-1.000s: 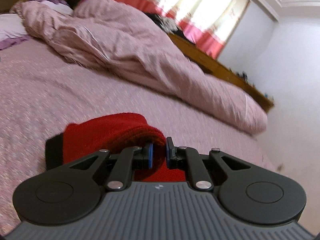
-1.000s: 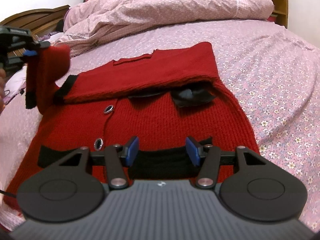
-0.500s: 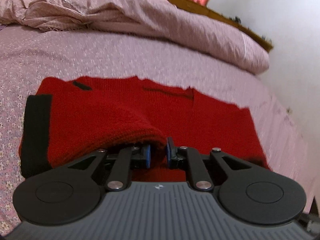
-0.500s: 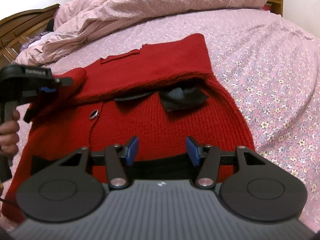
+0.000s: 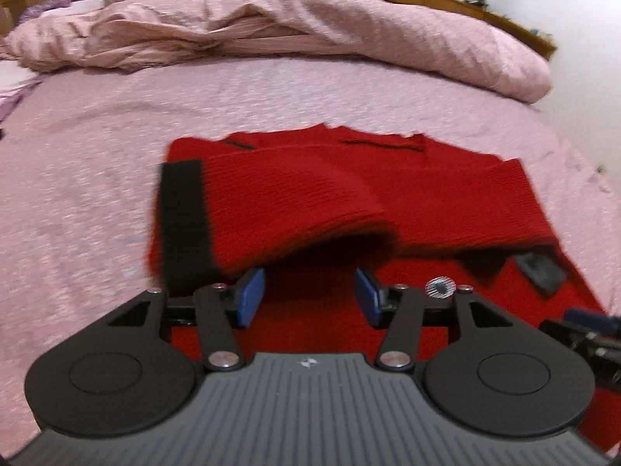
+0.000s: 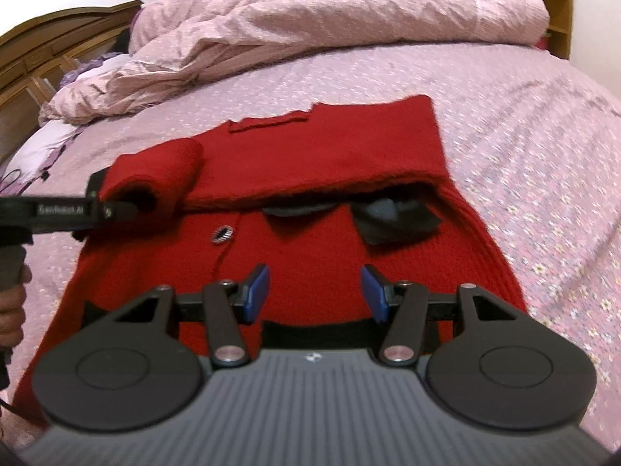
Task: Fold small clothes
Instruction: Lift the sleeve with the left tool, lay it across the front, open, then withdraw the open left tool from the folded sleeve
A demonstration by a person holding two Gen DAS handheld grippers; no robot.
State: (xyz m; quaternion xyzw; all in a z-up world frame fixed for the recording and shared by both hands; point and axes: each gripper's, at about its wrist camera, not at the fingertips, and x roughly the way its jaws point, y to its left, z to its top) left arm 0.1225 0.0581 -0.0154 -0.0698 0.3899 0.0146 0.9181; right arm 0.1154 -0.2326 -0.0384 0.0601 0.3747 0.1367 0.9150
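One bed fills both my views, with a pink sheet in a tiny flower print, and one crumpled pink duvet is bunched up along the far side. The duvet looks soft and wrinkly, with a striped lining showing in the left view.

On the sheet lies one red knit cardigan, ribbed and chunky, black band along the hem. Its top part is folded down over the body. One sleeve with a black cuff sits draped on the cardigan's left side, curled over like a tube.

Two grippers. The left gripper has its blue pads spreading apart right now, with the sleeve's edge just above them and not pinched. The right gripper hangs over the hem with its pads held apart, nothing between them, only red knit below.

Only the right view shows the hand on the left gripper's handle, plus one dark oval button and a grey-black flap poking out under the fold. The left view catches a shiny round button and a sliver of the other gripper at the right edge.
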